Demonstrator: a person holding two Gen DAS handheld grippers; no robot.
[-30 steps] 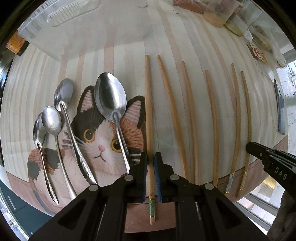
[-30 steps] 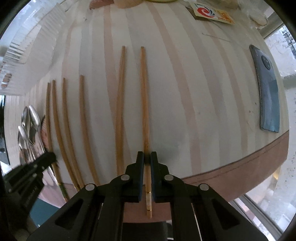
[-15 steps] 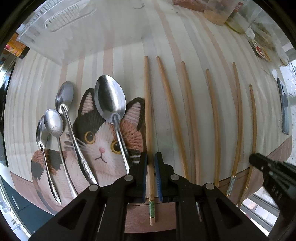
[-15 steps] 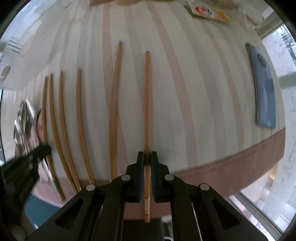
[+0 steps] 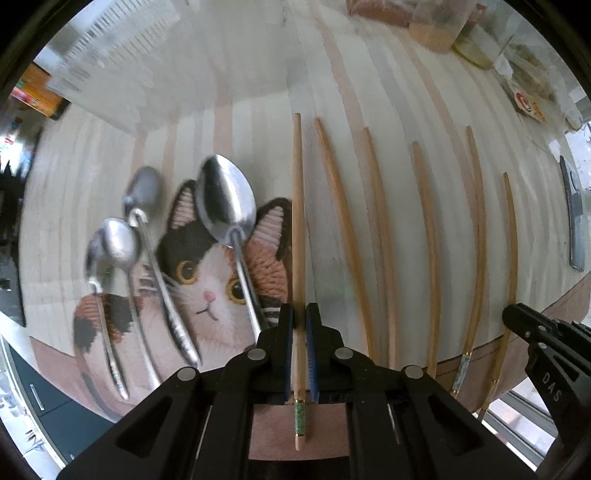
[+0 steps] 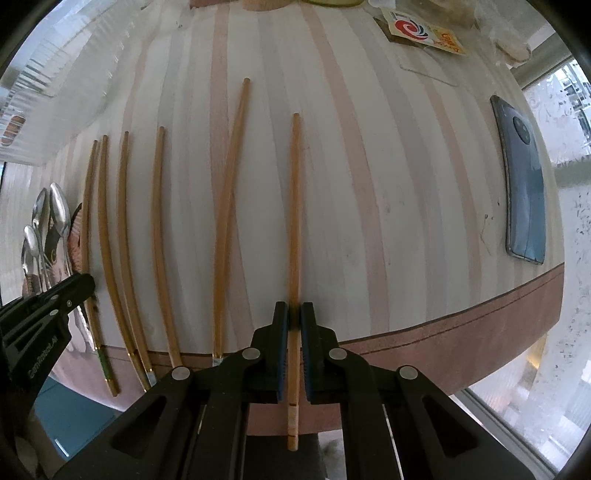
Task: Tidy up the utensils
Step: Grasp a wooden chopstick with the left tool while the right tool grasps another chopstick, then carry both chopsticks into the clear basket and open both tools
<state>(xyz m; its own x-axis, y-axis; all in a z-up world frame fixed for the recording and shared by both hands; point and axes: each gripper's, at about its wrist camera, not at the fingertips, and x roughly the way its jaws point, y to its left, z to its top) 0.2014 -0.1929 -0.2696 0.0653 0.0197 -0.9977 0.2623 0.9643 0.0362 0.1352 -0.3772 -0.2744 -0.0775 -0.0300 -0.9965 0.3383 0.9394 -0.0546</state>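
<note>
My left gripper (image 5: 299, 314) is shut on a wooden chopstick (image 5: 297, 221) with a green band, the leftmost of several chopsticks lying side by side on the striped cloth. My right gripper (image 6: 290, 312) is shut on the rightmost chopstick (image 6: 294, 206). The other chopsticks (image 5: 424, 236) lie between the two. Several metal spoons (image 5: 225, 206) lie on a cat-face mat (image 5: 207, 273) left of the left gripper. The right gripper's tip also shows in the left wrist view (image 5: 517, 319). The left gripper's tip shows in the right wrist view (image 6: 79, 286).
A clear plastic tray (image 5: 147, 62) stands at the back left. A dark phone (image 6: 524, 192) lies at the right. Jars and packets (image 5: 439, 26) sit at the back right. The table's brown front edge (image 6: 443, 339) runs close below both grippers.
Both grippers have drawn back toward the table's front edge with their chopsticks; the right chopstick's tip now sits well short of its neighbour's. The left view is blurred by motion.
</note>
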